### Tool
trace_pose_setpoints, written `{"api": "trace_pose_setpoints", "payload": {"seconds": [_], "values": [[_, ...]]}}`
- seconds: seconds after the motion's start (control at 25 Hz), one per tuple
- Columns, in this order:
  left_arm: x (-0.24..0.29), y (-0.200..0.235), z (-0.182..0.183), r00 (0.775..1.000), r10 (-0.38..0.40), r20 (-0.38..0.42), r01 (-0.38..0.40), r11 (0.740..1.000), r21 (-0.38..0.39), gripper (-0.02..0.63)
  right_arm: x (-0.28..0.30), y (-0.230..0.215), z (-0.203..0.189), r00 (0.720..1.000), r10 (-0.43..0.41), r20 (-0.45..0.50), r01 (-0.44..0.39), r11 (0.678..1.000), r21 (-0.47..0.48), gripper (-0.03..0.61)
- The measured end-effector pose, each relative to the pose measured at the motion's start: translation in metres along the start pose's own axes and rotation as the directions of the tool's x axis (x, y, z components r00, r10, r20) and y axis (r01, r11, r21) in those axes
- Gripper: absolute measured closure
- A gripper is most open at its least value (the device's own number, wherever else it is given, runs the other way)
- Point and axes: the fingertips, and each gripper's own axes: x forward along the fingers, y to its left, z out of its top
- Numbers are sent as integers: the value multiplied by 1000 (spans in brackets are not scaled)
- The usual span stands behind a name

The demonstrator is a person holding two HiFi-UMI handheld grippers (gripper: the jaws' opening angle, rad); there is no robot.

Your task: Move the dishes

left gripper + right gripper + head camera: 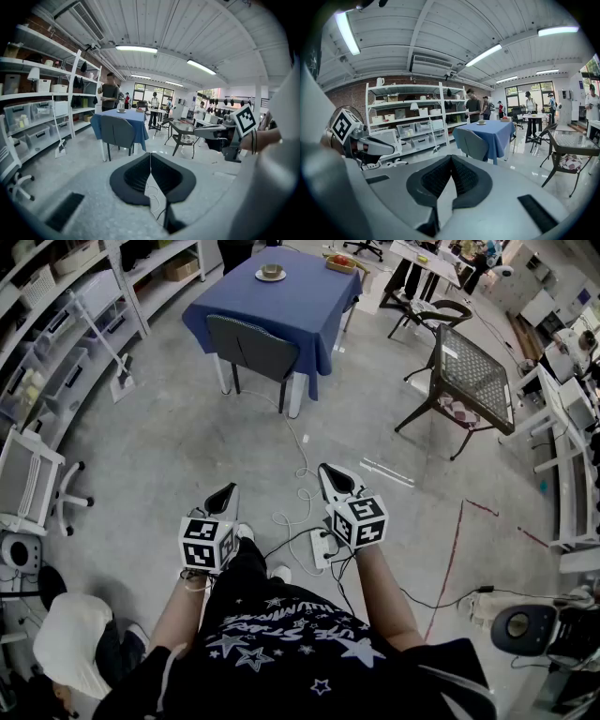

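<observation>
Far ahead stands a table with a blue cloth [281,306]. On its far end sit a cup on a white saucer [271,273] and a small tray [341,262] holding something red. The cup and saucer [121,110] also show small in the left gripper view, and the cup [481,122] in the right gripper view. My left gripper [225,495] and right gripper [333,474] are held low over the floor, well short of the table. Both are shut with nothing between the jaws. The left gripper [150,155] and right gripper [450,158] point toward the table.
A grey chair [251,348] stands at the table's near side. A metal mesh chair [473,367] is to the right, shelving [56,324] along the left, a white office chair [28,479] near left. Cables and a power strip [321,547] lie at my feet. A person [110,96] stands by the table.
</observation>
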Motion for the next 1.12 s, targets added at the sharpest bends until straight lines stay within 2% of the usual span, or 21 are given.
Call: {"api": "trace_pose_setpoints", "payload": {"seconds": [0.16, 0.4, 0.56, 0.72, 0.92, 1.0, 1.12], "values": [[-6, 0, 1, 1000, 6, 15, -6, 1000, -3, 594, -2, 0, -4, 1000, -5, 5, 5, 1000, 14, 572], [-11, 2, -13, 1000, 2, -7, -2, 1000, -15, 594, 1, 9, -7, 1000, 10, 7, -10, 1000, 19, 572], [6, 9, -10, 1000, -10, -13, 10, 1000, -20, 594, 8, -2, -2, 1000, -6, 28, 5, 999, 49, 572], [36, 23, 8, 999, -36, 5, 36, 999, -20, 594, 27, -21, 9, 997, -30, 64, 22, 992, 123, 568], [81, 59, 35, 998, -63, 6, 63, 998, -23, 594, 74, -45, 26, 998, -30, 48, 22, 988, 155, 354], [104, 77, 50, 998, -70, 8, 70, 997, -33, 594, 99, -60, 36, 998, -47, 39, 40, 987, 157, 309], [141, 103, 75, 995, -95, 0, 95, 995, -25, 594, 138, -81, 57, 996, -77, 36, 69, 981, 183, 275]]}}
